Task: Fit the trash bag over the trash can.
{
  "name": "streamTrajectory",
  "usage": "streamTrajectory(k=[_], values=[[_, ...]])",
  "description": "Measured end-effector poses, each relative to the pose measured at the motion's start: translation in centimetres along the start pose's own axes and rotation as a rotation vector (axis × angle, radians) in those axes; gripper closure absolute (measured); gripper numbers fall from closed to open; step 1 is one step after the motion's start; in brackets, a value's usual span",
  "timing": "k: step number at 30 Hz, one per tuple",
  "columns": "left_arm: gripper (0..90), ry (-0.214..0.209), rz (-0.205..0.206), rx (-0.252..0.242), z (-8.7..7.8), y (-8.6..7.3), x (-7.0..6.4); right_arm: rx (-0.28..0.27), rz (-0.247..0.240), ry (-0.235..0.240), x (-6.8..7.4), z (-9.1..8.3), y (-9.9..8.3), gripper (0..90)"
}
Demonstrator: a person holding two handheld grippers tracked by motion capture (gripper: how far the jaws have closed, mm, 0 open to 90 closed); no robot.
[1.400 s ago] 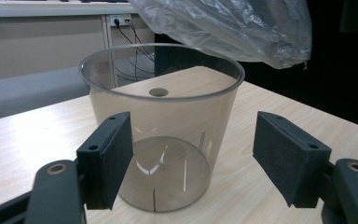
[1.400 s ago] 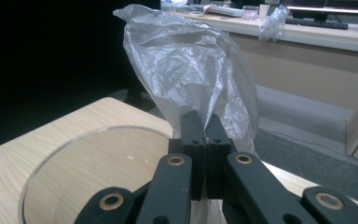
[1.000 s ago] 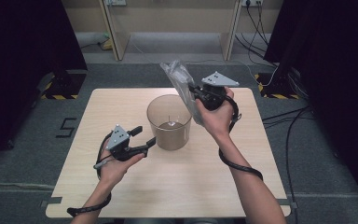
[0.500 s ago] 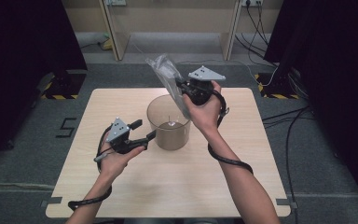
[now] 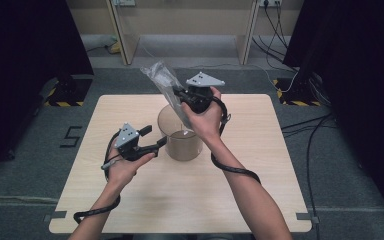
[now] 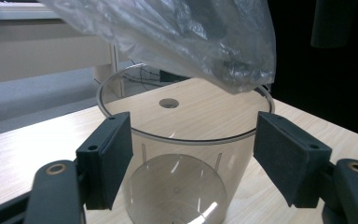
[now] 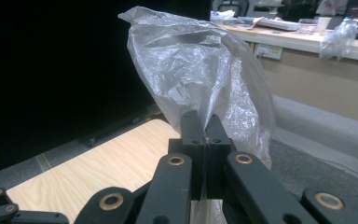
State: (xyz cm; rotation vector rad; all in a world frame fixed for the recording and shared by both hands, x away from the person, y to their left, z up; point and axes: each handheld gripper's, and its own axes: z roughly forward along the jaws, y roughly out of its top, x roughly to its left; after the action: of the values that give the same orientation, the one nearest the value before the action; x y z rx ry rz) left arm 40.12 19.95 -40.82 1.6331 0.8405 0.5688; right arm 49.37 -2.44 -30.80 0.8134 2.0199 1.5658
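A clear round plastic container [image 5: 181,135] stands upright at the middle of the wooden table [image 5: 260,165]. My right gripper [image 5: 178,94] is held above its far rim, shut on a crumpled clear plastic bag [image 5: 161,80] that sticks up and to the left. In the right gripper view the bag [image 7: 200,79] rises from between the closed jaws of the right gripper [image 7: 200,128]. My left gripper [image 5: 156,139] is open just left of the container. In the left gripper view its two pads [image 6: 109,158] stand either side of the container [image 6: 182,158], apart from the wall, with the bag [image 6: 186,37] hanging above the rim.
The container is empty, with a small hole in the table [image 6: 168,102] visible behind it. Cables [image 5: 230,167] trail from both grippers across the table. Wooden shelving legs [image 5: 125,35] stand beyond the far edge, and dark curtains flank both sides.
My right gripper has moved left and slightly forward with the bag, from the container's right side to above its far rim. The left gripper has stayed beside the container.
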Motion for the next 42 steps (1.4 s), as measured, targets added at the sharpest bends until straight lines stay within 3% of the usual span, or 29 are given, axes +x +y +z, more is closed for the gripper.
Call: streamTrajectory(k=[16, 23, 27, 30, 36, 42], values=[[27.2, 0.037, -0.016, 0.002, 0.0, 0.4, 1.6, 0.128, -0.013, 0.082, 0.3, 1.1, -3.1, 85.9], [27.1, 0.084, -0.034, 0.000, 0.0, 1.3, 3.4, 0.183, -0.010, 0.098, 0.1, 0.5, -4.2, 78.5], [26.3, 0.099, -0.027, -0.007, 0.0, 2.1, 3.7, 0.218, -0.011, 0.112, 0.0, 0.0, -4.5, 71.5], [26.1, 0.093, -0.012, -0.023, -0.2, 2.8, 3.5, 0.236, -0.012, 0.116, 0.0, -0.6, -4.5, 65.5], [25.0, 0.024, -0.014, -0.053, -2.0, 3.4, 2.3, 0.270, -0.047, 0.142, 0.4, -2.6, -4.4, 55.0], [25.2, 0.024, -0.018, -0.079, -3.1, 4.1, 2.5, 0.279, -0.069, 0.158, 0.8, -3.5, -4.3, 50.7]])
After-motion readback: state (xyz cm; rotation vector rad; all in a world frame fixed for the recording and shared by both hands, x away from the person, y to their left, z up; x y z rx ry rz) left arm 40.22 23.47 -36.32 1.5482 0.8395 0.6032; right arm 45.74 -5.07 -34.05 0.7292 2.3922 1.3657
